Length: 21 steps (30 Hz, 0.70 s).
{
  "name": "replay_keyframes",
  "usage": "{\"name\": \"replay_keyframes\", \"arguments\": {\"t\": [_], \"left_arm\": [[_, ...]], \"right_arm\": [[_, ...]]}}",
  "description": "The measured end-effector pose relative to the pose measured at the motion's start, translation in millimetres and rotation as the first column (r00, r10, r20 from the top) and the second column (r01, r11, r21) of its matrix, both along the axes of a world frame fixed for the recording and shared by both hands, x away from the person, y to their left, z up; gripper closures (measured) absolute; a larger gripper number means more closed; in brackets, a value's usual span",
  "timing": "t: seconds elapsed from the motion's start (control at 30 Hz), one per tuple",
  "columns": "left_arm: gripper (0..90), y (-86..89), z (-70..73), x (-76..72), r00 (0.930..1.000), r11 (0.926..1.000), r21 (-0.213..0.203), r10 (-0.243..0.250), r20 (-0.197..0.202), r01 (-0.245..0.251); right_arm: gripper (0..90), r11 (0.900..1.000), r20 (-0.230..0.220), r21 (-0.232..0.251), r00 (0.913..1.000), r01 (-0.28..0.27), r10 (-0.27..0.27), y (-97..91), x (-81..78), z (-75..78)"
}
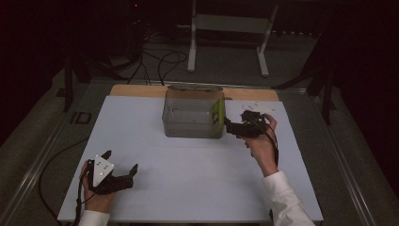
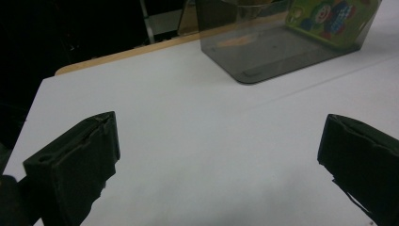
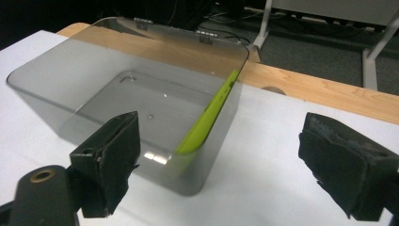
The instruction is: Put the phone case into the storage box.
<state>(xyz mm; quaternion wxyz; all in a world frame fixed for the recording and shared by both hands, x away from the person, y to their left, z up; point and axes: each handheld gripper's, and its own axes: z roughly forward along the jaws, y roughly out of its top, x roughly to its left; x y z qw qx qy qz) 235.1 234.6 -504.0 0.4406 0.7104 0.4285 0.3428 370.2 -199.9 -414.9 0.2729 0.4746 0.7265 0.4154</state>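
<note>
Looking down from the high view, we see a white table [image 1: 188, 179] with a smoky, see-through bin [image 1: 192, 117] set toward its far edge, where a strip of bare wood shows behind it. A green flat item [image 1: 217, 113] stands on edge inside the bin, leaning against its right-hand wall. Our left gripper [image 1: 120, 162] rests near the table's front left corner, well apart from the bin, a grey three-cornered plate on its top. Our right gripper [image 1: 229, 126] sits just beside the bin's right wall, held by a hand in a white sleeve.

From the left gripper view we gain what the overhead hides: the green item's face carries a bright cartoon clown picture [image 2: 329, 16], seen through the bin's tinted wall. That gripper [image 2: 219, 141] has its jaws spread wide, nothing between them but bare tabletop.

From the right gripper view we look into the bin [image 3: 127, 108] from above one corner. Its floor is bare and glossy, with rounded corners, and the green item [image 3: 209, 115] shows as a thin lime slab tilted against the near wall. The right gripper [image 3: 221, 155] also stands wide open, gripping nothing; whether a jaw touches the bin's wall we cannot tell.
</note>
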Motion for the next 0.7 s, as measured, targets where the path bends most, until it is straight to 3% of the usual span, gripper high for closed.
{"name": "replay_keyframes", "arguments": {"t": [0.1,0.33,0.47,0.57,0.7], "left_arm": [[0.0,-0.4,0.2,-0.2,1.0,1.0,-0.002,-0.003,0.0,0.003],[0.0,-0.1,1.0,-0.1,1.0,1.0,-0.009,0.0,-0.004,0.0],[0.0,2.0,2.7,-0.4,1.0,0.9996,-0.027,0.0,-0.001,0.0],[0.0,2.7,3.6,-0.8,1.0,0.9993,-0.037,0.0,0.002,0.0],[0.0,3.2,4.4,-1.1,1.0,0.9993,-0.036,-0.005,0.001,0.005]], "right_arm": [[12.9,0.9992,0.015,-0.035,0.9998,0.017,-0.016,-4.9,-10.9,-4.7],[10.9,0.9991,0.022,-0.027,0.9993,0.033,-0.032,-21.2,-35.8,-17.0],[10.5,0.9958,0.044,-0.066,0.9972,0.064,-0.061,-30.2,-51.0,-20.4],[10.4,0.9951,0.065,-0.062,0.9953,0.077,-0.073,-37.7,-62.6,-23.3],[12.5,0.9954,0.154,-0.034,0.9846,0.089,-0.083,-47.4,-79.5,-33.9]]}}
